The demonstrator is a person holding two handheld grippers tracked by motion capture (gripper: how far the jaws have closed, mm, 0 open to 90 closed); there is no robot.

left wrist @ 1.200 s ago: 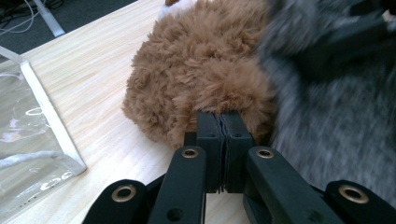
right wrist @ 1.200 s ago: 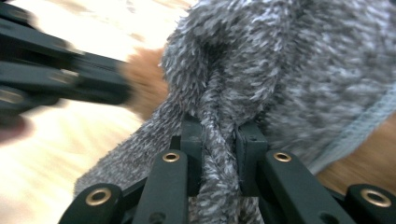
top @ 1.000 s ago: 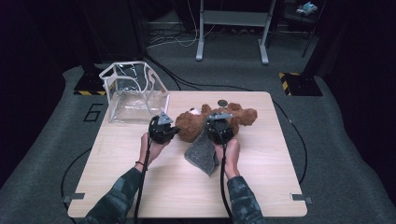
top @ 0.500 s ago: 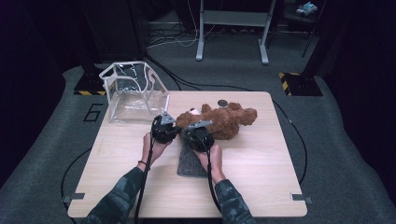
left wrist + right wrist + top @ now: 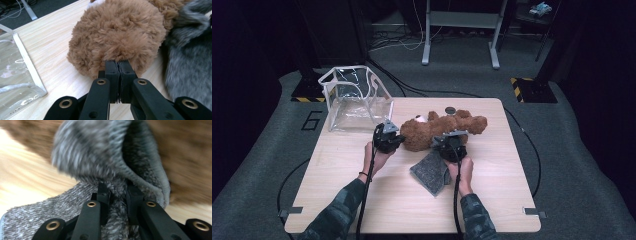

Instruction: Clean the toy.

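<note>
Grey cloth point(image 5: 432, 171) lies on the counter point(image 5: 337, 180) just in front of the brown teddy bear point(image 5: 437, 129). Right gripper point(image 5: 117, 195) pinches a bunched fold of it. Left gripper point(image 5: 117, 68), jaws pressed together, nips the bear's fur. Clear plastic bag point(image 5: 354, 100) stands at the counter's far left.
</note>
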